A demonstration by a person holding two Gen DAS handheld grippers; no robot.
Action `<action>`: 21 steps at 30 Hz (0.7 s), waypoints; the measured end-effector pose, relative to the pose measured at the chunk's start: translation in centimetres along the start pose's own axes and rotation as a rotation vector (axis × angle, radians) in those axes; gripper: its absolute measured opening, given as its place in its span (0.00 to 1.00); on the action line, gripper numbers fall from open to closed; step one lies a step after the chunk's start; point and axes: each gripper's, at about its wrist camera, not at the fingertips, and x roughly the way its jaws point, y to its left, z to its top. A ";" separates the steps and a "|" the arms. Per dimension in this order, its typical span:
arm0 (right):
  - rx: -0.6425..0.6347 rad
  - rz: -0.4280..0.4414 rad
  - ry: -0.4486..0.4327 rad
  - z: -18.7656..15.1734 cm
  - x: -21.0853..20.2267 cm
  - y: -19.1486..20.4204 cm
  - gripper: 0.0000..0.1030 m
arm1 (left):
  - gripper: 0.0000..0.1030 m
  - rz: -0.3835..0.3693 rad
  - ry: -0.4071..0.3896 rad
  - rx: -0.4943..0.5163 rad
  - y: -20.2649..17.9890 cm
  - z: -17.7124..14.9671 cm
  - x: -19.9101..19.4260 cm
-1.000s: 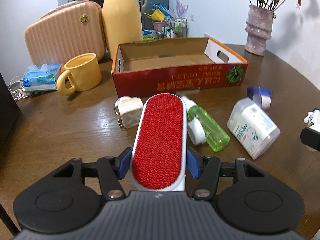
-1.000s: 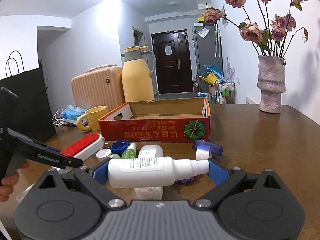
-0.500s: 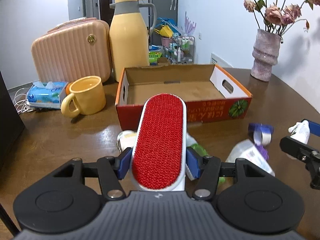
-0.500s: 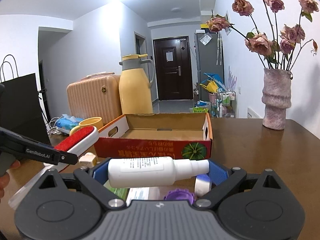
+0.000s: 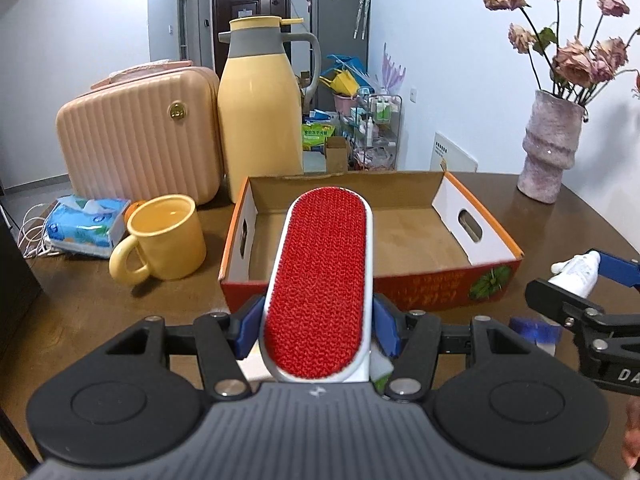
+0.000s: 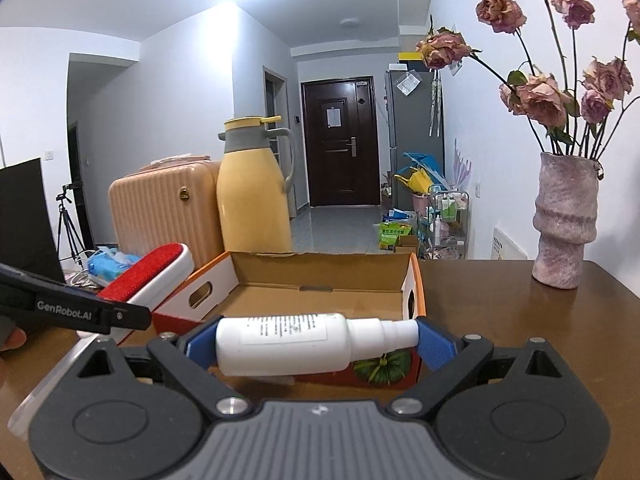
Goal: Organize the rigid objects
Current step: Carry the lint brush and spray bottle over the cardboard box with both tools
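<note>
My left gripper (image 5: pixel 316 330) is shut on a white lint brush with a red pad (image 5: pixel 320 280), held lifted just before the near wall of the open cardboard box (image 5: pixel 472 236). Its tip reaches over the box's front edge. My right gripper (image 6: pixel 316 340) is shut on a white spray bottle (image 6: pixel 288 344), clamped sideways end to end, also raised in front of the box (image 6: pixel 320 280). The right gripper with the bottle's nozzle (image 5: pixel 576 268) shows at the right of the left wrist view. The lint brush (image 6: pixel 152 276) appears at the left of the right wrist view.
A yellow mug (image 5: pixel 164 240), tissue pack (image 5: pixel 84 226), pink case (image 5: pixel 136 140) and yellow thermos jug (image 5: pixel 260 112) stand left of and behind the box. A vase of dried roses (image 5: pixel 552 144) stands at the back right. A blue tape roll (image 5: pixel 534 330) lies on the table.
Both grippers have risen and moved toward the box with their objects. The loose items on the table have dropped below the view and the box's inside now shows more fully.
</note>
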 end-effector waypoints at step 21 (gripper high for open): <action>0.010 -0.021 0.036 2.7 9.2 -1.6 0.95 | 0.56 0.027 -0.042 -0.099 -0.5 3.7 5.9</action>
